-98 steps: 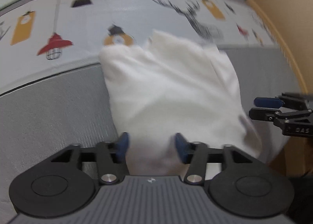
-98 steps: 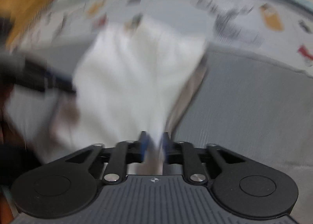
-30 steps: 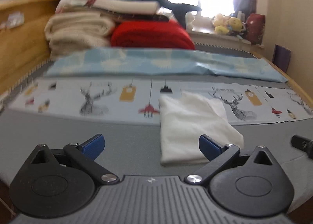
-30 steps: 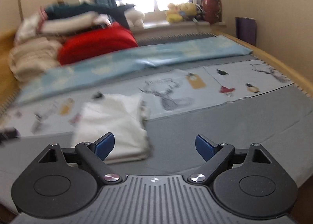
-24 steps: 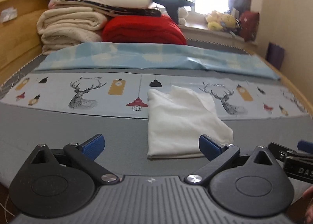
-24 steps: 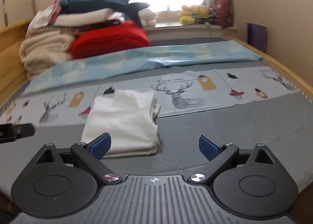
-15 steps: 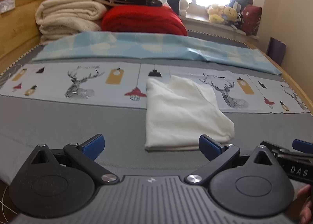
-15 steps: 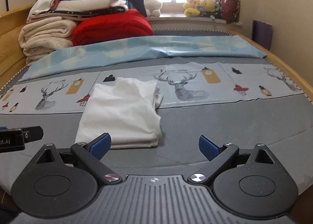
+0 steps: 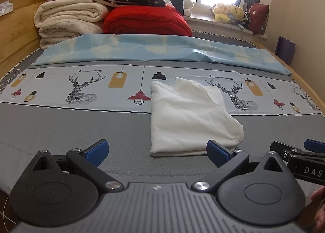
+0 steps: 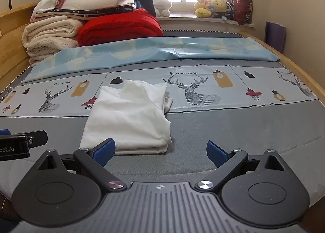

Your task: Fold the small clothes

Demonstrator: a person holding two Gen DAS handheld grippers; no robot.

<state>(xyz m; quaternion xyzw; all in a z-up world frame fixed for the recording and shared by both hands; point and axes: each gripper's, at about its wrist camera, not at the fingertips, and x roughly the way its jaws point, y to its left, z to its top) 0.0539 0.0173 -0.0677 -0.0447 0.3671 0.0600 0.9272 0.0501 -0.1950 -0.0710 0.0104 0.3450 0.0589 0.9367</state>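
A: Nearest?
B: The left gripper (image 9: 156, 149), jaws spread wide with nothing between them. The right gripper (image 10: 160, 150) is the same, wide and empty; both hang over the grey sheet (image 9: 81, 127).

A: And the garment?
B: The white garment (image 9: 189, 119) lies folded flat just beyond both, its near half on grey, its far half on the deer-print cloth (image 9: 85, 88).

A: Farther back?
B: A blue cover (image 10: 162, 52), then a red quilt (image 10: 119, 27) beside stacked cream blankets (image 10: 50, 35), with soft toys (image 10: 213, 7) on the sill.
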